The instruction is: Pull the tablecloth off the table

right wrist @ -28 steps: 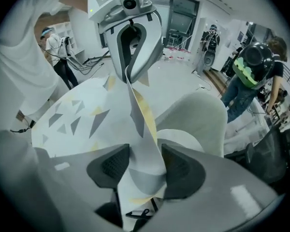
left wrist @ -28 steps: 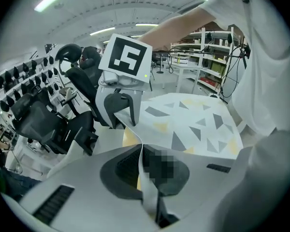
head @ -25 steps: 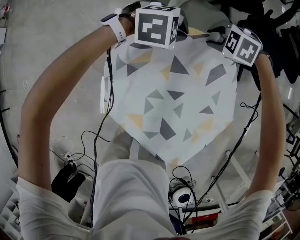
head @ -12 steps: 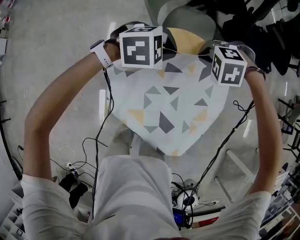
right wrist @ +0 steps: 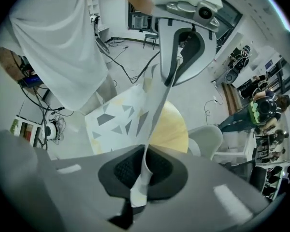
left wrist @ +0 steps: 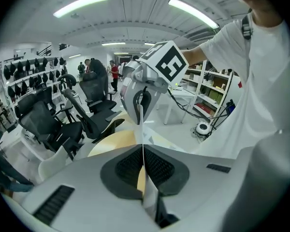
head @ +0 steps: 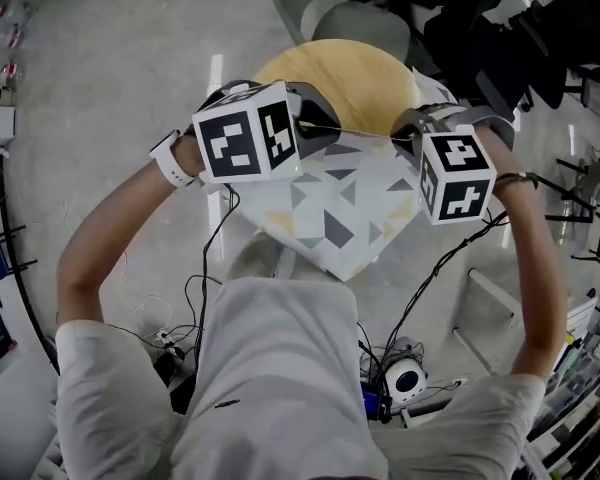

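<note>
The tablecloth (head: 335, 213), white with grey and yellow triangles, hangs in the air between my two grippers, in front of the person's body. My left gripper (head: 318, 128) is shut on one top corner of it, and my right gripper (head: 408, 126) is shut on the other. The round wooden table (head: 340, 78) lies bare beyond them. In the left gripper view the jaws (left wrist: 142, 149) pinch the thin cloth edge (left wrist: 150, 192). The right gripper view shows its jaws (right wrist: 146, 153) clamped on the tablecloth (right wrist: 116, 117), which drapes down beside the table (right wrist: 171, 129).
A pale shell chair (head: 340, 13) stands behind the table, with black office chairs (head: 500, 28) at the back right. Cables and a round white device (head: 408, 378) lie on the floor by the person's legs. People stand far off (left wrist: 94, 69).
Both grippers have come up and back toward the person, with the cloth drawn along. The cloth has slid off the tabletop, and the bare wooden top now shows.
</note>
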A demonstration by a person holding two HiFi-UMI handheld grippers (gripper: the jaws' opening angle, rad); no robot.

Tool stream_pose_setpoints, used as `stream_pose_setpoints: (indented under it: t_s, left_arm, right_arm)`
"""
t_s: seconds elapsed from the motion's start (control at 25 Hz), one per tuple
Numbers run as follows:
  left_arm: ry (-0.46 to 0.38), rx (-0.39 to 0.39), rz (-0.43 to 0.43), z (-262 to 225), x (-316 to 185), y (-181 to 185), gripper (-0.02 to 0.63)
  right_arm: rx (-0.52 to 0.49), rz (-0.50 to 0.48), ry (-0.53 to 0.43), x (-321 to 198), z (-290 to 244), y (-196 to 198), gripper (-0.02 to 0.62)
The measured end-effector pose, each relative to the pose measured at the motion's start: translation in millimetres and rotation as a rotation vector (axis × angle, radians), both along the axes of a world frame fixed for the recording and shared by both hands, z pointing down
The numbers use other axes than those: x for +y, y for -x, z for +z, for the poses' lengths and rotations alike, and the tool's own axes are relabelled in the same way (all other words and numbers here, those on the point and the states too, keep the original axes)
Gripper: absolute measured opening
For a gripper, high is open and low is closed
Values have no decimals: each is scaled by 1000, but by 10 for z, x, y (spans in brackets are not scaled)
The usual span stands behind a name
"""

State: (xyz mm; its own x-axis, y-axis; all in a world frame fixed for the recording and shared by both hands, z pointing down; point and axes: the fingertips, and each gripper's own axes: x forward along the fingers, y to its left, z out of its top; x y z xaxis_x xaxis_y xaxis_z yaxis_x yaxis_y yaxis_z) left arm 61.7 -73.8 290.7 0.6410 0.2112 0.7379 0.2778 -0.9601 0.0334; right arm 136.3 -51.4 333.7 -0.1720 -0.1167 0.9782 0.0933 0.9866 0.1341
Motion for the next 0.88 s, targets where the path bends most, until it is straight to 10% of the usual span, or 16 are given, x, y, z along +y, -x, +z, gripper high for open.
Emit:
stream_pose_setpoints:
  t_s: [0.32,0.88]
  left_arm:
    - [61,21,-16,-532,1572,654,8]
    - [174,-166,164,-360,2866,1361,8]
  right_arm:
    - [-29,93,-40,1618,-583,675,11]
    - [-204,205,233,3156,-348,1543,11]
